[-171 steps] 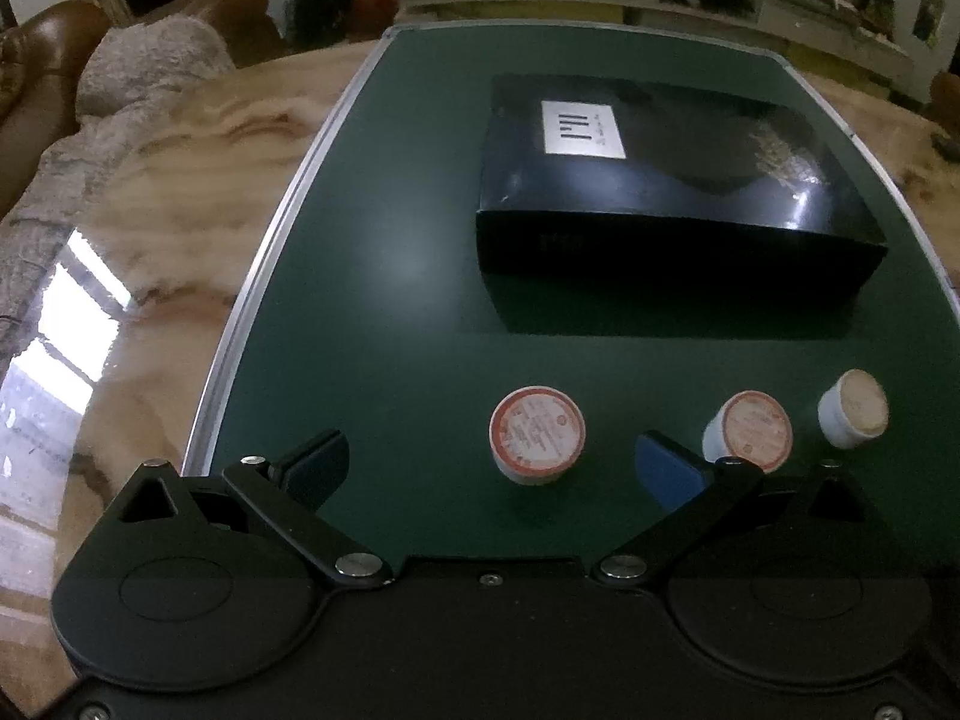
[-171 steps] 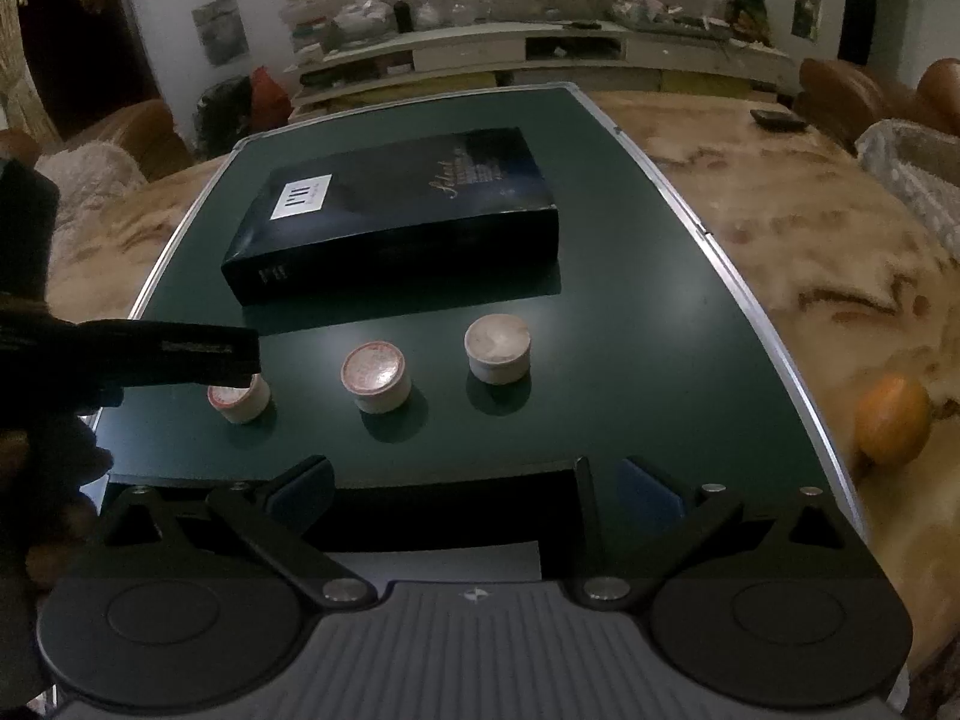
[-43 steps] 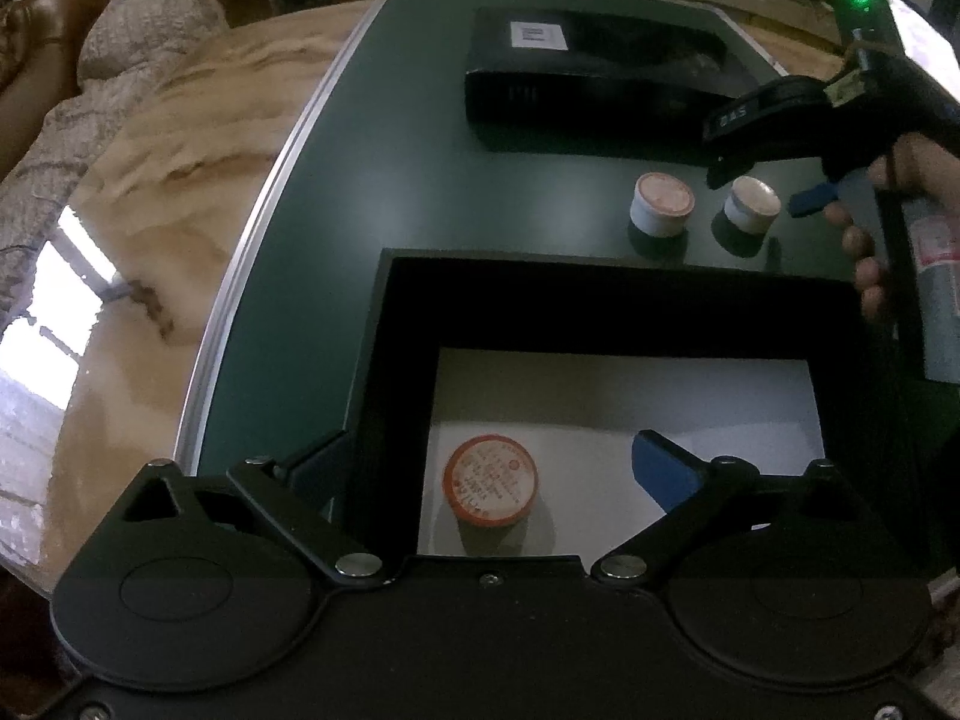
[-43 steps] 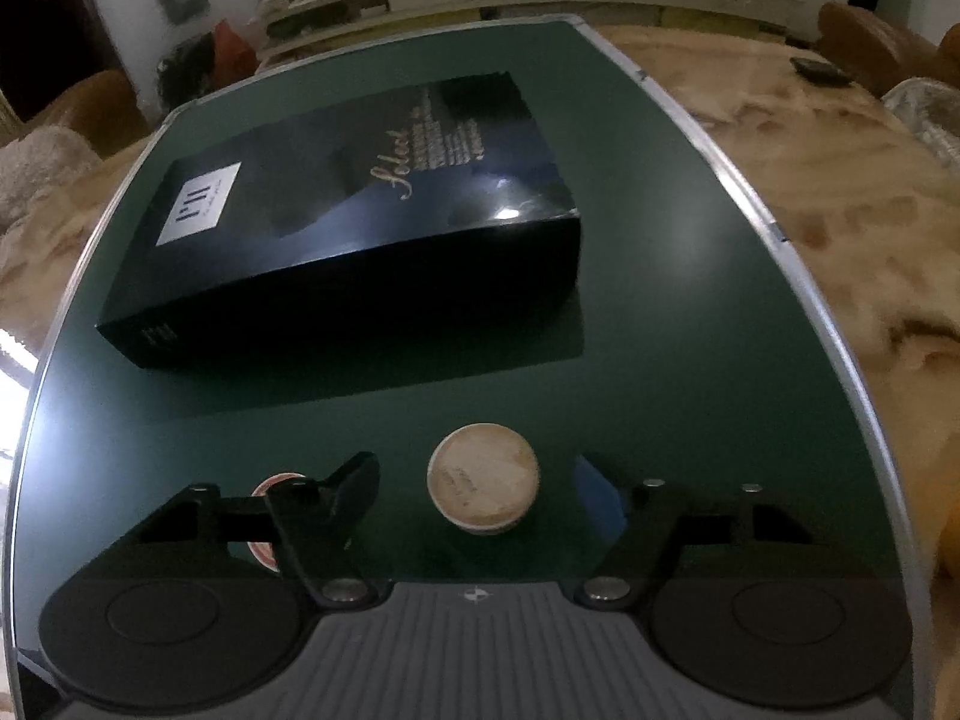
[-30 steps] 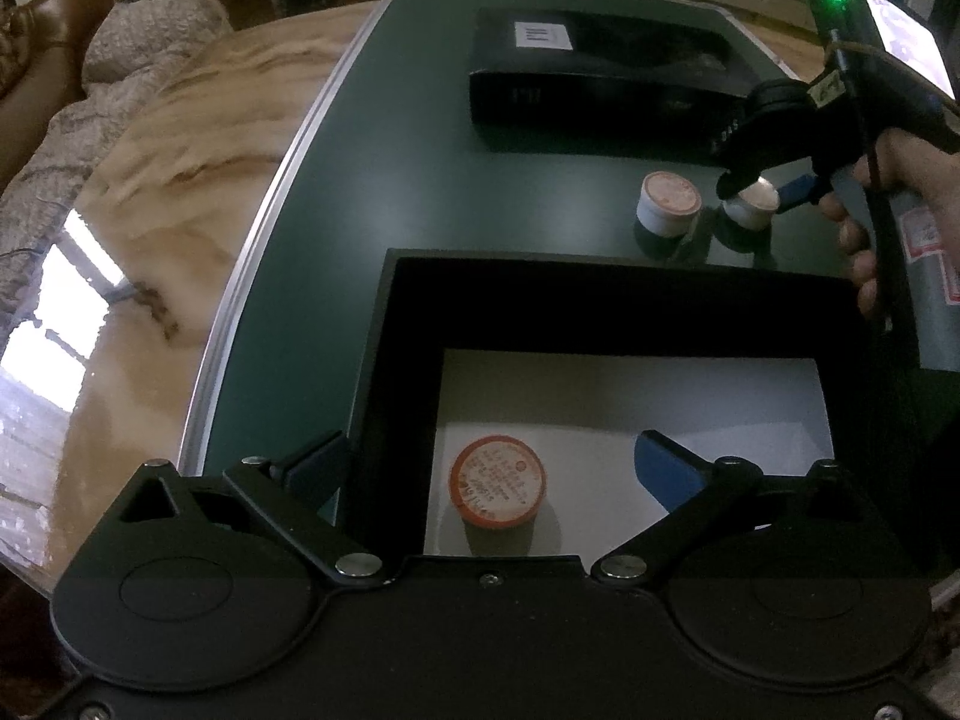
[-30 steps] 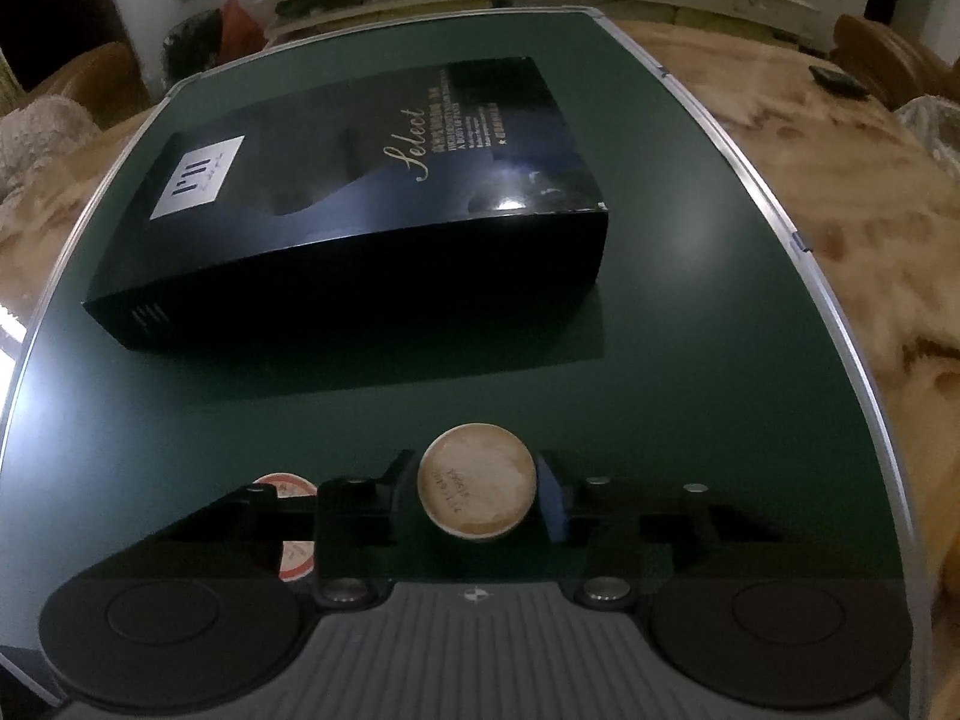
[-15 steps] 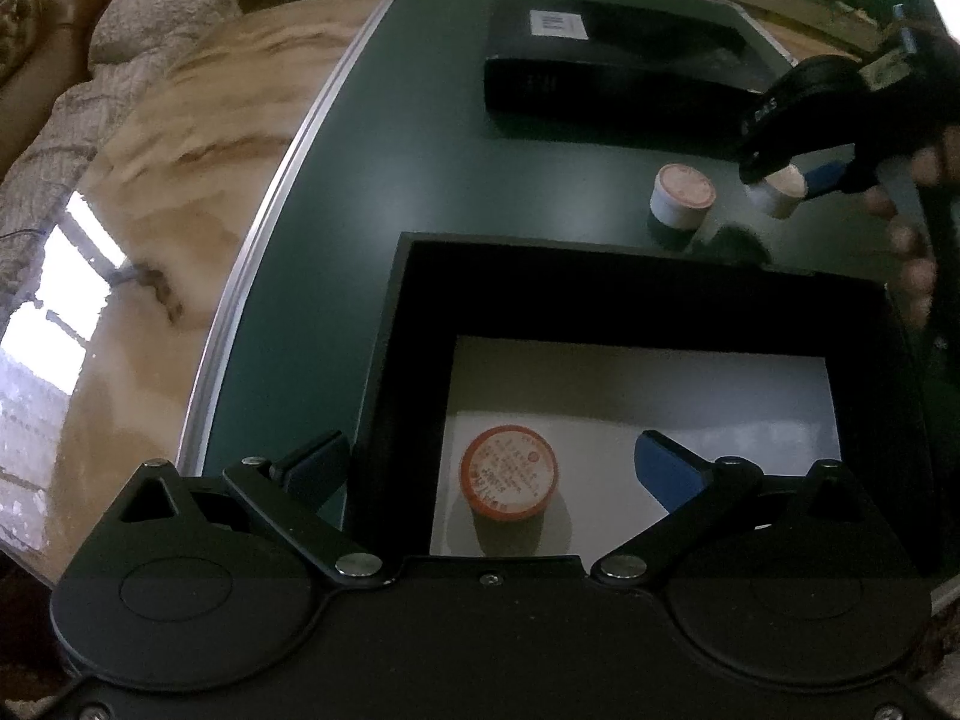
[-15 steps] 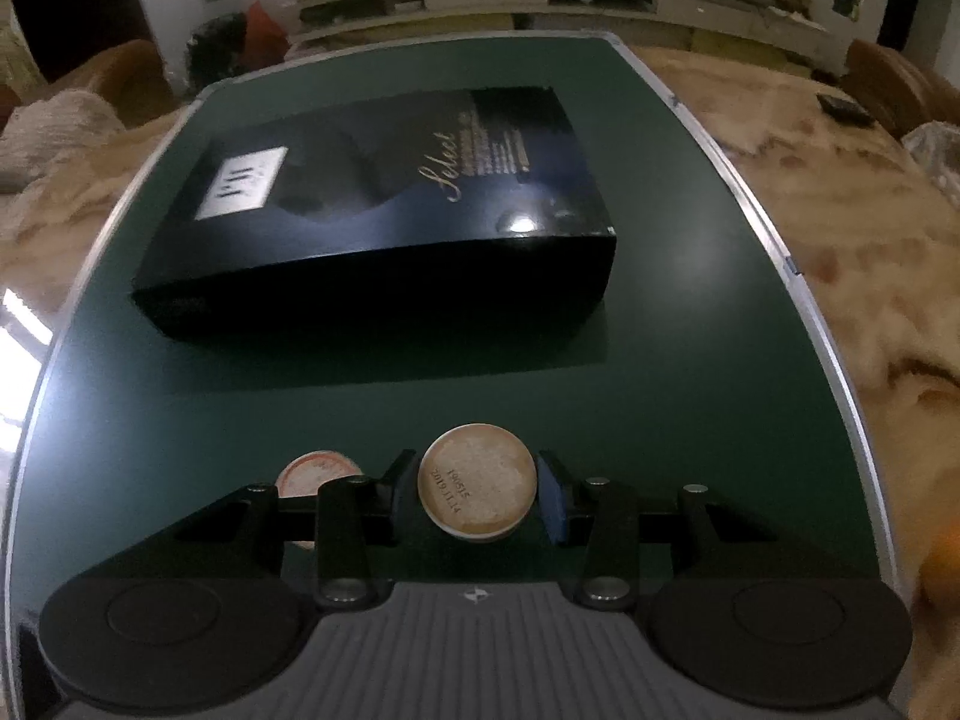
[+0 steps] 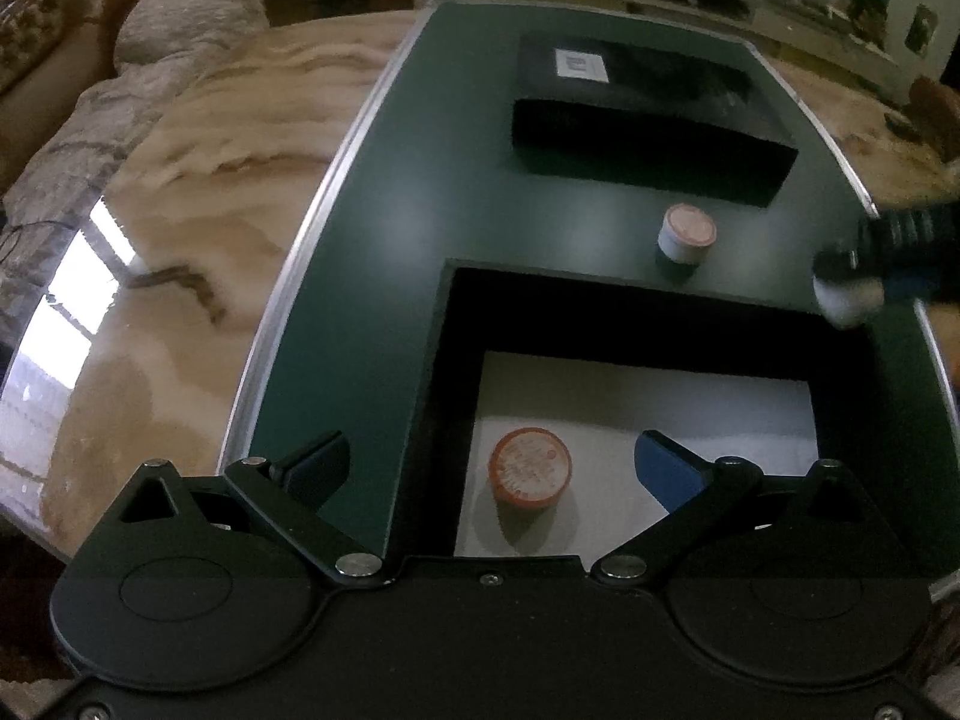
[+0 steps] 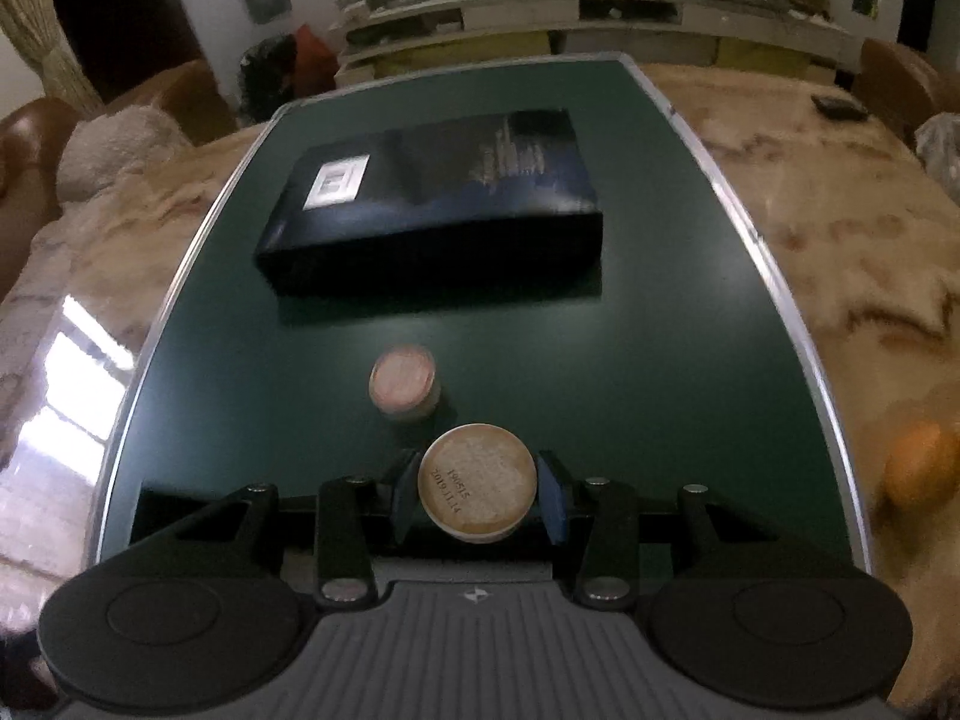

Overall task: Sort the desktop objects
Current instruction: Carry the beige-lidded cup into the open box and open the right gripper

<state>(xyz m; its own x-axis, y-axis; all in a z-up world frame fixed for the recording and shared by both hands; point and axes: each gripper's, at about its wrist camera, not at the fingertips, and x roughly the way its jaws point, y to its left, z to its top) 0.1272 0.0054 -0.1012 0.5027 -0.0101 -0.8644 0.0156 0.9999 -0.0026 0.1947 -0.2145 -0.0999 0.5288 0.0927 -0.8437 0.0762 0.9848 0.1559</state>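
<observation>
A glossy, marble-patterned tan counter (image 10: 858,276) fills a living room, with brown leather armchairs and a fluffy throw to one side and a long, cluttered white shelf unit (image 10: 600,12) along the far wall. On the counter lies a dark green mat with a silver rim (image 10: 660,330), the landmark here. A closed, glossy black rectangular box with a white label (image 10: 432,204) rests on the mat's far half. An open black box with a white floor (image 9: 654,396) sits at the mat's near end. An orange fruit (image 10: 921,471) lies on the counter just off the mat's right edge.

Inside the open box stands a small round cup with an orange-red foil lid (image 9: 530,471); the left gripper (image 9: 492,468) hangs above it with fingers spread wide. A pink-lidded small white cup (image 10: 403,383) stands mid-mat. The right gripper (image 10: 478,495) is clamped on a small white cup with a beige lid (image 10: 477,480), lifted above the mat's near part. Half a second ago this cup was lower and nearer the black labelled box; it has since risen and moved toward the open box's far right corner.
</observation>
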